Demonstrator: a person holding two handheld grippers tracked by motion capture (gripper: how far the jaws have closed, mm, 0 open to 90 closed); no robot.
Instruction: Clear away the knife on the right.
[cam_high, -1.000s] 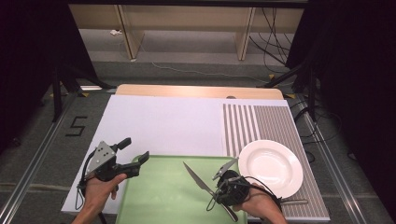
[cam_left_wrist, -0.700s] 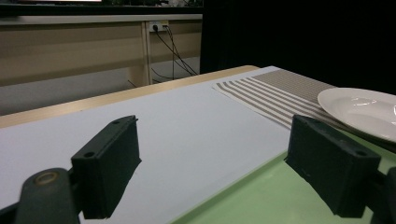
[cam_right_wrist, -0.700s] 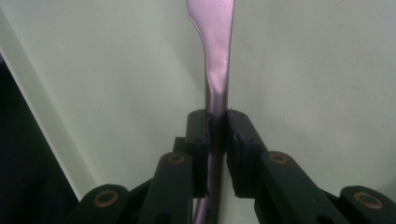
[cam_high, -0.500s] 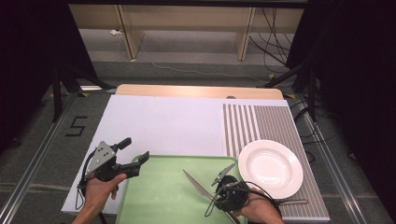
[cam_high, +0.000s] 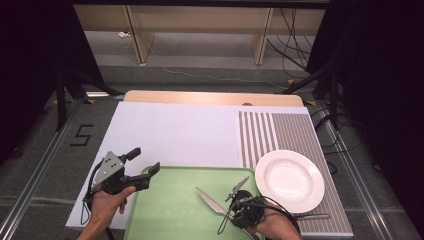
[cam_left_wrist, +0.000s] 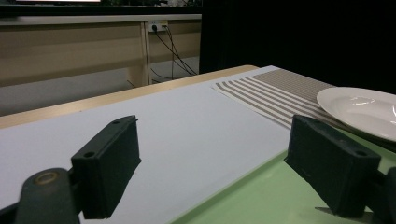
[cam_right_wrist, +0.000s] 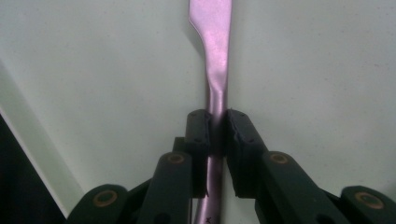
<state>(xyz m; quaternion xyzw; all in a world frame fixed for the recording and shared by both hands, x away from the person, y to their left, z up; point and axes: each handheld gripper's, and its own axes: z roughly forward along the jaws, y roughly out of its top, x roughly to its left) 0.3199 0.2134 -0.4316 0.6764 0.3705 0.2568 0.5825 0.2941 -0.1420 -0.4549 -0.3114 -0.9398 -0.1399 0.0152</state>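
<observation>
- High view: your right gripper and the knife it holds have slid back toward you and a little lower over the green tray since a second ago. Your left gripper has stayed put at the tray's near-left corner.
- High view: you hold the knife by its handle with the right jaws closed narrow on it. The blade's long axis runs on a slant, tip aimed up and to the left, away from you, toward the middle of the tray. It sits over the tray's right part, just left of the white plate, which rests on the striped mat.
- High view: your left jaws stand wide with nothing between them, one over the white sheet, the other over the tray's edge.
- Left gripper view: both jaws are spread far apart and empty; the white sheet lies beyond them, the tray under the right-hand one, the plate off to the right on the mat.
- Right gripper view: your jaws pinch the knife at the neck where handle meets blade. The blade runs straight ahead along the jaws' line, over the pale tray floor; I cannot tell whether it touches.
</observation>
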